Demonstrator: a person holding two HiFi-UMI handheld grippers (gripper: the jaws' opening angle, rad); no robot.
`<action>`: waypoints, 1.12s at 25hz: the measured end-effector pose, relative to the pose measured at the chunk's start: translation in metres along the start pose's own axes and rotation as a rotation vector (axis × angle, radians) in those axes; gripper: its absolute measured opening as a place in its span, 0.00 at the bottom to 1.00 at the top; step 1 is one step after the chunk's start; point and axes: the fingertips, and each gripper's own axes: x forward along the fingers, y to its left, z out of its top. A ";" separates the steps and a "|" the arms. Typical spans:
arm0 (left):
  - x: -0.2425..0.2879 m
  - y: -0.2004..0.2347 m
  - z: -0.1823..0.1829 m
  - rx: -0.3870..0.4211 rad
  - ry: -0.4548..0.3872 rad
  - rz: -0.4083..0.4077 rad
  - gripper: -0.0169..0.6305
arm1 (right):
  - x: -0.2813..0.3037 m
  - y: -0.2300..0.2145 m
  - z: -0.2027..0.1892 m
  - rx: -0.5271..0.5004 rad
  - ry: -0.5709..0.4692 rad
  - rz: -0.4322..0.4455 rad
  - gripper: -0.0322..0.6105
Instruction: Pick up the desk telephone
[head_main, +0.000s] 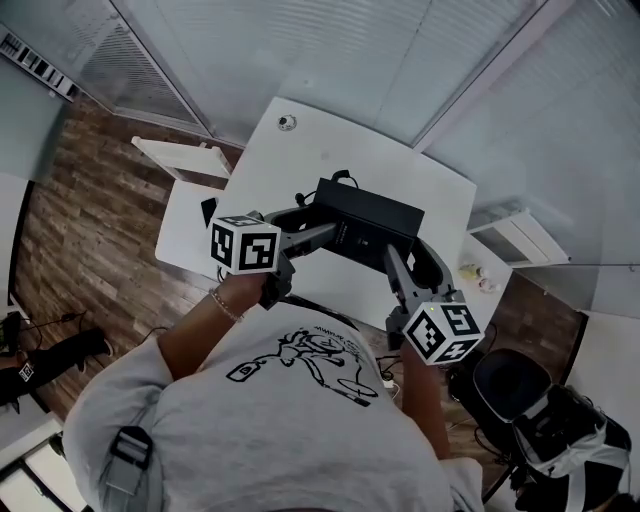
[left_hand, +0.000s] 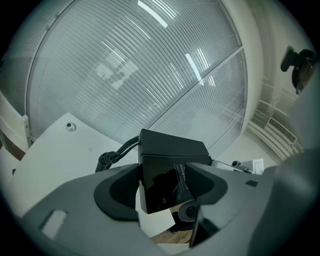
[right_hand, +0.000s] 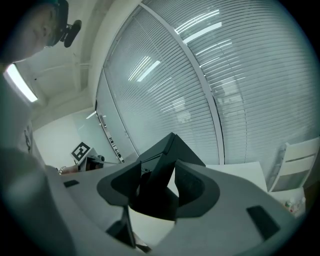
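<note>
**Q:** Fig. note: where's the desk telephone (head_main: 368, 220)?

**A:** Between both my grippers, over the white surface (head_main: 290, 165). It looks raised & tilted, but I can't confirm clearance underneath.

**Q:** Gripper states?

**A:** Left gripper (left_hand: 164, 184) is clamped on one end of the body, near the cord (left_hand: 112, 155). Right gripper (right_hand: 157, 189) is clamped on the opposite end.

**Q:** Handling?

**A:** Judged: rigid plastic shell, moderate wt., smooth glossy faces, so prob. slippery. Best hold = opposite ends w/ pads flat on the sides, as here. Keep it level & mind the trailing cord tugging.
</note>
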 end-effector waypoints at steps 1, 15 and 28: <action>-0.001 -0.002 0.001 0.006 -0.003 0.000 0.46 | -0.001 0.001 0.002 -0.005 -0.007 0.002 0.37; -0.002 -0.007 0.003 0.013 -0.020 -0.004 0.46 | -0.005 0.007 0.011 -0.037 -0.031 0.016 0.35; 0.001 -0.002 0.001 0.011 -0.026 -0.008 0.46 | -0.002 0.001 0.007 -0.016 -0.045 0.018 0.35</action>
